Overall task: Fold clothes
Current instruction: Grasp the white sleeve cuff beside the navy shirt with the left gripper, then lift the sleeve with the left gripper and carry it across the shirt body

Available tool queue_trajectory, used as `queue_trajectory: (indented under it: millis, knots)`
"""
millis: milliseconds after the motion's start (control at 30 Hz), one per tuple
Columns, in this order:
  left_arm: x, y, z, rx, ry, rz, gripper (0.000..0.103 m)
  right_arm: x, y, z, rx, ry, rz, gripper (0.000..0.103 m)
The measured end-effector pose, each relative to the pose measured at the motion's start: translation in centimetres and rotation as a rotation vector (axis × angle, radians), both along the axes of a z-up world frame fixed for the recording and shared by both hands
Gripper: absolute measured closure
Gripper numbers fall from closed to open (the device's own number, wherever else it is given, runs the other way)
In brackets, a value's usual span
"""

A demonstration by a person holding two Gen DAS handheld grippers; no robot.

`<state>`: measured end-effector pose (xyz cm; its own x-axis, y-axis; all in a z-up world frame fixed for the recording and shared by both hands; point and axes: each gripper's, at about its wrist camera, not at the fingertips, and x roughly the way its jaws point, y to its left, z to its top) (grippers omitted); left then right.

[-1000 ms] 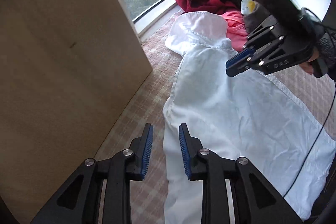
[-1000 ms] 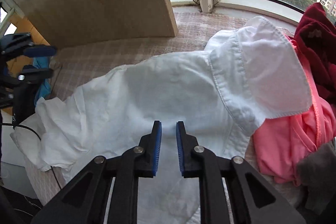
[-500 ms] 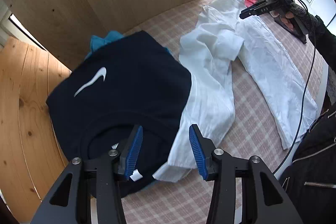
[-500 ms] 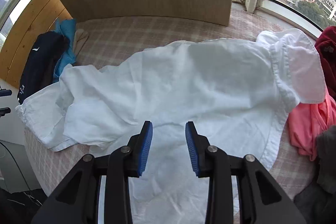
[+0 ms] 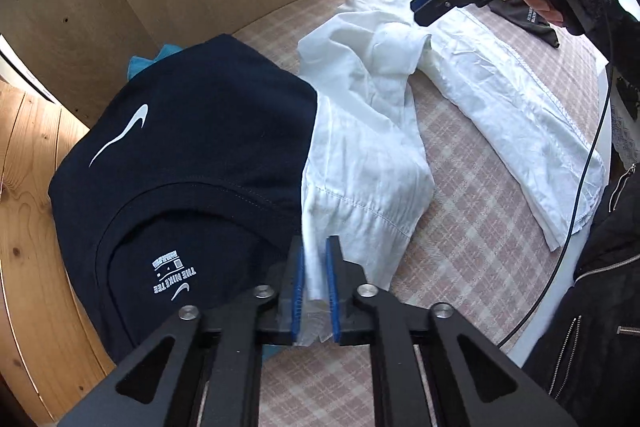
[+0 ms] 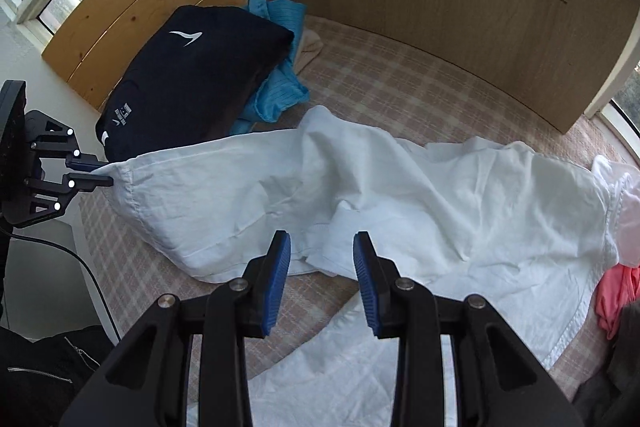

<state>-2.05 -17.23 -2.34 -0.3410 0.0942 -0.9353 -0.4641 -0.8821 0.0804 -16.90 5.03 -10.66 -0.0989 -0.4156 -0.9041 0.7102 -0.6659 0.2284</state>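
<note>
White shirt [image 6: 400, 195]: spread crumpled across the checked bench [image 6: 400, 83], its cuff end beside the folded navy tee [image 5: 192, 147]. Your left hand-held gripper [image 5: 315, 287]: jaws closing, pinching that cuff. Your right hand-held gripper [image 6: 322, 279]: jaws spread, nothing between them, apparently just above the shirt's near edge. Pink garment [image 6: 616, 295]: at the shirt's collar end.

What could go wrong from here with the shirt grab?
1. The left gripper is closing on only the sleeve cuff; a pull may drag the whole white shirt crooked.
2. The cuff lies against the folded navy tee, so lifting could upset that pile.
3. The right gripper is open and holds nothing, leaving the shirt body free to bunch.
</note>
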Motion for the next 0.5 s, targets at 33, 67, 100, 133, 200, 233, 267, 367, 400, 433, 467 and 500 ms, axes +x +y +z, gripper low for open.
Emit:
queue_trajectory:
  millis: [33, 67, 100, 133, 200, 233, 267, 367, 400, 433, 467, 500]
  knots:
    - [0.4, 0.1, 0.2, 0.005, 0.010, -0.004, 0.097, 0.4, -0.6, -0.1, 0.003, -0.004, 0.012, 0.070]
    - [0.8, 0.2, 0.4, 0.022, 0.008, -0.008, 0.098, 0.7, -1.3, -0.2, 0.006, -0.009, 0.024, 0.070]
    - [1.3, 0.3, 0.6, 0.036, 0.007, -0.012, 0.098, 1.0, -1.9, -0.3, 0.009, -0.014, 0.036, 0.070]
    - [1.8, 0.4, 0.6, 0.042, 0.008, -0.018, 0.098, 1.3, -2.4, -0.6, 0.017, -0.018, 0.045, 0.070]
    - [2.9, 0.5, 0.5, 0.048, 0.004, -0.024, 0.099, 1.9, -3.1, -1.0, 0.019, -0.033, 0.051, 0.070]
    - [3.2, 0.4, 0.3, 0.034, 0.014, -0.010, 0.099, 2.2, -3.6, -1.2, 0.012, -0.045, 0.059, 0.070]
    - [3.4, 0.0, 0.1, 0.025, 0.014, 0.003, 0.099, 2.5, -4.0, -1.4, 0.005, -0.058, 0.069, 0.070]
    - [2.8, -0.9, -0.7, 0.000, 0.027, 0.050, 0.099, 4.1, -6.2, -1.9, -0.020, -0.103, 0.127, 0.070]
    - [2.3, -1.0, -0.8, -0.005, 0.038, 0.056, 0.099, 4.6, -7.0, -2.0, -0.026, -0.114, 0.147, 0.070]
    - [1.8, -0.9, -0.9, -0.015, 0.047, 0.050, 0.099, 5.2, -7.8, -2.1, -0.028, -0.123, 0.170, 0.069]
    - [1.4, -0.8, -1.0, -0.027, 0.057, 0.036, 0.098, 5.8, -8.6, -2.3, -0.027, -0.127, 0.191, 0.069]
    - [1.2, -0.7, -1.1, -0.027, 0.061, 0.028, 0.098, 6.2, -9.1, -2.4, -0.023, -0.127, 0.202, 0.068]
